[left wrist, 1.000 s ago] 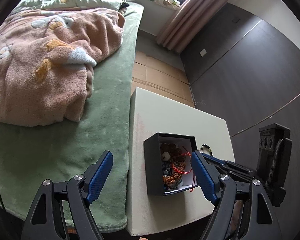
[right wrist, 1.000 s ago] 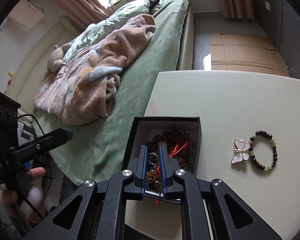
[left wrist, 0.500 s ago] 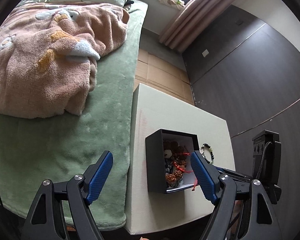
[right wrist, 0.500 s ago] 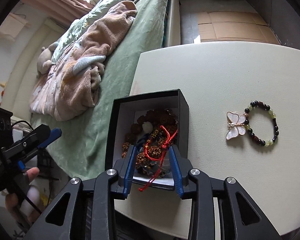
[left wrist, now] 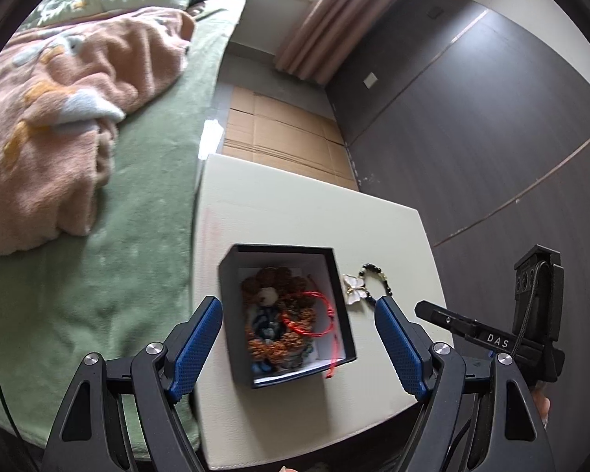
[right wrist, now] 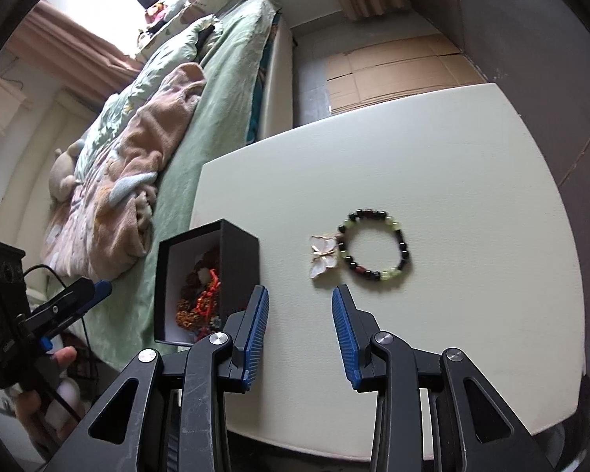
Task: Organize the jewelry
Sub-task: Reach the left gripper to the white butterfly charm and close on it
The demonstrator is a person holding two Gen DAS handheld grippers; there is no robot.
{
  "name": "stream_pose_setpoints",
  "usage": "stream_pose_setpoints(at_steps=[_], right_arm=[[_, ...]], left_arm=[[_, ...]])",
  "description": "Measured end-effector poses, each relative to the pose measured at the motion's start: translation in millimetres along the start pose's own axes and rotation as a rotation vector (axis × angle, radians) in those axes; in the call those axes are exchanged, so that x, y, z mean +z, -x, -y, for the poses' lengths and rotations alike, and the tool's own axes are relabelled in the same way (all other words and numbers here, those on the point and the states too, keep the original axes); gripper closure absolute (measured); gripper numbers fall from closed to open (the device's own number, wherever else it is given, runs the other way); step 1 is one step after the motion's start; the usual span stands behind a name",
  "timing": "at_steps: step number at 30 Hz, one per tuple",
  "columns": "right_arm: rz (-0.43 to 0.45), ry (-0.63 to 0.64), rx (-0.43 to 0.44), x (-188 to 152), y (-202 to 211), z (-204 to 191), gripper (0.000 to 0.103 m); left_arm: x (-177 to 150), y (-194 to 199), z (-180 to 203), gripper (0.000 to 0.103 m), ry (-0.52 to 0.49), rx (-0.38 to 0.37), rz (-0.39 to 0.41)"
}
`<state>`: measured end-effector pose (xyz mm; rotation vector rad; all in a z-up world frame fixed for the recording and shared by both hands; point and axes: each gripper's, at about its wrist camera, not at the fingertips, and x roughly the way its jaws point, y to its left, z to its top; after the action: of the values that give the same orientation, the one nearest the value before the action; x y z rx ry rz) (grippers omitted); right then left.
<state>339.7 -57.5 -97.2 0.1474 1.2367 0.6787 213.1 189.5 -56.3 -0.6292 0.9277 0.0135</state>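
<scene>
1. The left gripper (left wrist: 297,348) is spread wide and empty above the black box (left wrist: 285,314) of beads and red cord (left wrist: 310,316).
2. The right gripper (right wrist: 299,334) is parted, empty, above the table (right wrist: 472,177), near the butterfly charm (right wrist: 324,256) touching the bead bracelet (right wrist: 375,244).

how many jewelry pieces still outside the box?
2, touching each other on the table, right of the black box: a butterfly brooch and a beaded bracelet. Both lie just ahead of the open right gripper. Nothing else loose shows.
</scene>
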Motion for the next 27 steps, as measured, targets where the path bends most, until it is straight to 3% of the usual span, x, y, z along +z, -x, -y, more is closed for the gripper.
stream_pose_setpoints(at_steps=[4,6,8,14,18,27], right_arm=[[0.015,-0.049,-0.009,-1.5,8.8,24.9,0.065],[0.036,-0.077,-0.025,-3.4,14.1,37.9,0.044],[0.062,-0.105,-0.037,-5.5,19.9,49.7,0.036],[0.077,-0.190,-0.036,-12.0,25.7,81.6,0.036],[0.086,-0.220,-0.024,-18.7,28.9,96.3,0.036],[0.092,-0.204,-0.015,-31.0,33.6,107.2,0.036]], left_arm=[[3.1,-13.6,26.6,0.023,-0.068,-0.005,-0.021],[4.1,-21.7,41.9,0.023,-0.106,-0.002,-0.036],[4.3,-30.2,56.3,0.023,-0.143,0.001,-0.052],[3.3,-63.9,92.9,0.023,-0.218,0.016,-0.140],[4.3,-86.4,104.0,0.030,-0.219,0.055,-0.189],[1.7,-136.1,122.0,0.040,-0.266,0.126,-0.303]])
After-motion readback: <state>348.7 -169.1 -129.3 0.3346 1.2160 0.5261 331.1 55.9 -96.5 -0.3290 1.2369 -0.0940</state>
